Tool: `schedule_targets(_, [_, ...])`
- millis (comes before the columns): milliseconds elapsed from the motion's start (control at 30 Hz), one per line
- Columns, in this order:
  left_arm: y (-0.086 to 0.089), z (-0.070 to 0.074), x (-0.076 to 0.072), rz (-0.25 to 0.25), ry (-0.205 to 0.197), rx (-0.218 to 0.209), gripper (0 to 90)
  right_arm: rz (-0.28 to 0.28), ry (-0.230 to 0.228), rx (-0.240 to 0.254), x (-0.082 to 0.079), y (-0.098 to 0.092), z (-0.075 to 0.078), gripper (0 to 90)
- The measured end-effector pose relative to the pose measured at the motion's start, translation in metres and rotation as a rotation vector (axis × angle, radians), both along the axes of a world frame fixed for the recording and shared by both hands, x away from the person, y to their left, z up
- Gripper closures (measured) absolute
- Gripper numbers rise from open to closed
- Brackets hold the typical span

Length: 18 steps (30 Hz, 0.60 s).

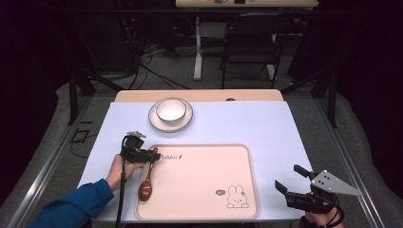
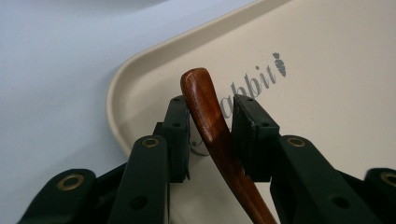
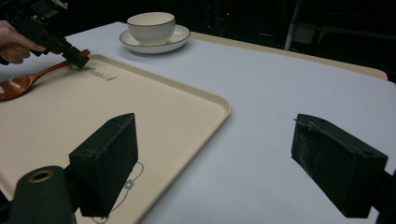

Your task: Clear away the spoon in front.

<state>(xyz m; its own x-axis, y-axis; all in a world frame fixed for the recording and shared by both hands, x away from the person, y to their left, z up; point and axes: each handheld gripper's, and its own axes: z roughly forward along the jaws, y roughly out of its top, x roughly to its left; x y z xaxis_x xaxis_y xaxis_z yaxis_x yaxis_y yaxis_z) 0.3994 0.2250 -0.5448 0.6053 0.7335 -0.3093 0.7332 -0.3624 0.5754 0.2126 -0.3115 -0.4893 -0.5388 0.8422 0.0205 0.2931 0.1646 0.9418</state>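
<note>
Black jaws of the left gripper (image 2: 211, 135) are standing narrowly apart around the spoon (image 1: 147, 178), which is lying along the tray's (image 1: 204, 213) left edge, its handle tip resting by the printed word. Its wood is looking glossy and reddish-brown. Right of the tray, the right gripper (image 1: 291, 178) is hovering with jaws wide over bare counter (image 1: 266, 126). Beyond the tray a bowl (image 1: 170, 109) is sitting on a saucer (image 1: 157, 124).

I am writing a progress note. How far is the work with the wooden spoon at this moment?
Done: the wooden spoon lies on the tray, bowl end down near its left edge. In hand: the left gripper has its jaws on either side of the handle, with a gap showing at one pad, so it looks released. Left: the left hand must draw away. The right gripper waits open over the table.
</note>
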Motion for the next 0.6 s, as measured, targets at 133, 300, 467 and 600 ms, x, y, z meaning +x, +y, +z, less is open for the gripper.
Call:
schedule_targets(133, [-0.0003, 0.0001, 0.0003, -0.007, -0.002, 0.005, 63.7, 0.001, 0.001, 0.000, 0.0001, 0.0001, 0.0000, 13.7])
schedule_targets(300, [-0.0008, 0.0020, -0.0005, -0.018, -0.014, -0.005, 45.6, 0.000, 0.001, 0.001, 0.0001, 0.0001, 0.0000, 13.7])
schedule_targets(467, [-0.0031, 0.0044, -0.0019, -0.021, -0.035, 0.021, 31.4, 0.001, 0.000, 0.000, 0.0001, 0.0000, 0.0000, 13.7])
schedule_targets(600, [-0.0044, 0.0080, -0.0039, -0.025, -0.058, 0.035, 25.1, 0.001, 0.000, 0.000, 0.0000, 0.0001, 0.0000, 13.7])
